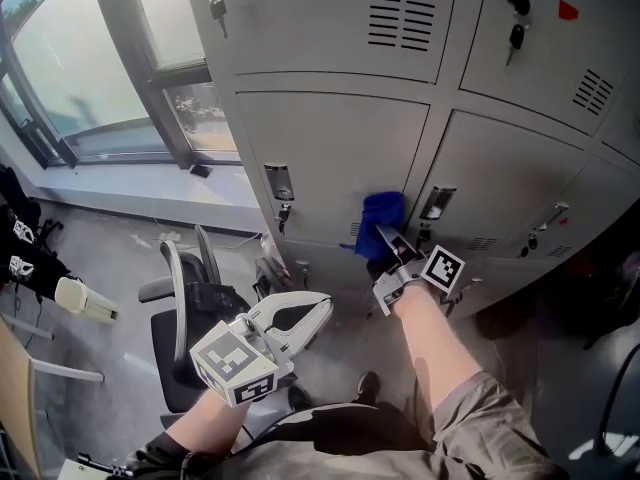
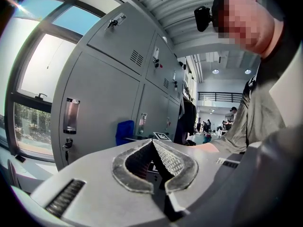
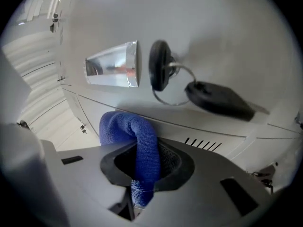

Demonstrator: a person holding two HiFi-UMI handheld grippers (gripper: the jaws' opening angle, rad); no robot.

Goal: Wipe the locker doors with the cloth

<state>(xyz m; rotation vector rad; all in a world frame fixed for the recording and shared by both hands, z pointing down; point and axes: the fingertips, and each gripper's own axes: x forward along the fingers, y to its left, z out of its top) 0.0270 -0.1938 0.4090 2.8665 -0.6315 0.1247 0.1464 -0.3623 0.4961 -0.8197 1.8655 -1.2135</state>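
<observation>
Right gripper clamps cloth; its tail hidden.

A locker room: grey keyed lockers beside a large window.

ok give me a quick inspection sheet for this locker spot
surface: grey locker doors, all shut; whether they are dirty cannot be told.
job's things: blue cloth, up at a lower door, just below its metal handle and a key with a black fob.
clutter: office chair on the floor by the lockers.
grippers: right gripper shut on the blue cloth; left gripper shut, empty, held away from the lockers.
cables: nothing seen.
surroundings: window left of the lockers; upper lockers also have keys in them.
</observation>
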